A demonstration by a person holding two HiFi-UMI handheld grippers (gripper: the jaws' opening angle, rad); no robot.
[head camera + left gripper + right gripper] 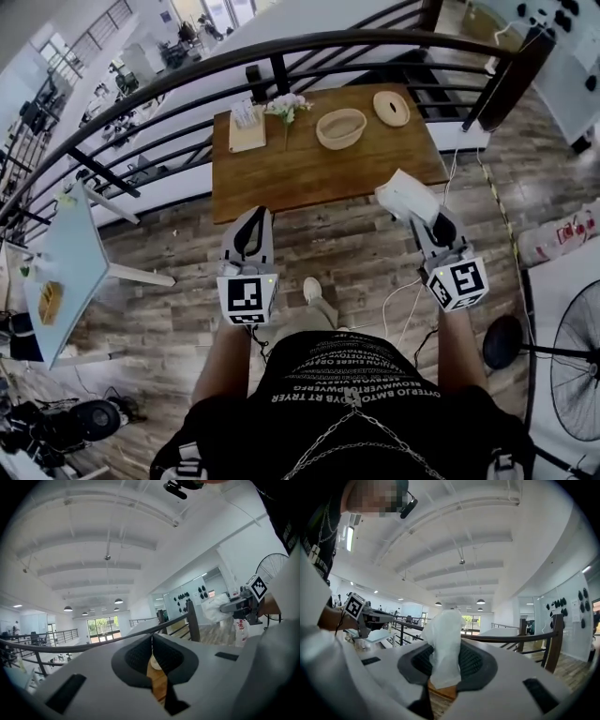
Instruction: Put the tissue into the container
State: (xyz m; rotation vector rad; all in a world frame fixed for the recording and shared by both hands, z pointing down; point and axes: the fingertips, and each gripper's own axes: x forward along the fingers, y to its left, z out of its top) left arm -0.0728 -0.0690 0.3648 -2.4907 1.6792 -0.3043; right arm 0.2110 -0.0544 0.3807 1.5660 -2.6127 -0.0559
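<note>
A white tissue point(404, 195) sticks up from my right gripper point(424, 216), which is shut on it; in the right gripper view the tissue point(443, 644) hangs between the dark pads point(474, 660). My left gripper point(250, 220) is shut with nothing in it, its jaws meeting at the tip in the left gripper view point(151, 640). Both grippers are held at chest height above the wooden floor, short of the table. A round woven container point(340, 127) stands open on the wooden table point(281, 173), with its flat lid point(391, 108) beside it to the right.
On the table's far left are a tissue box point(247, 127) and a small flower bunch point(286, 108). A black curved railing point(281, 47) runs behind the table. A pale glass table point(66, 272) stands left, a floor fan point(574, 361) right, and cables point(403, 300) lie on the floor.
</note>
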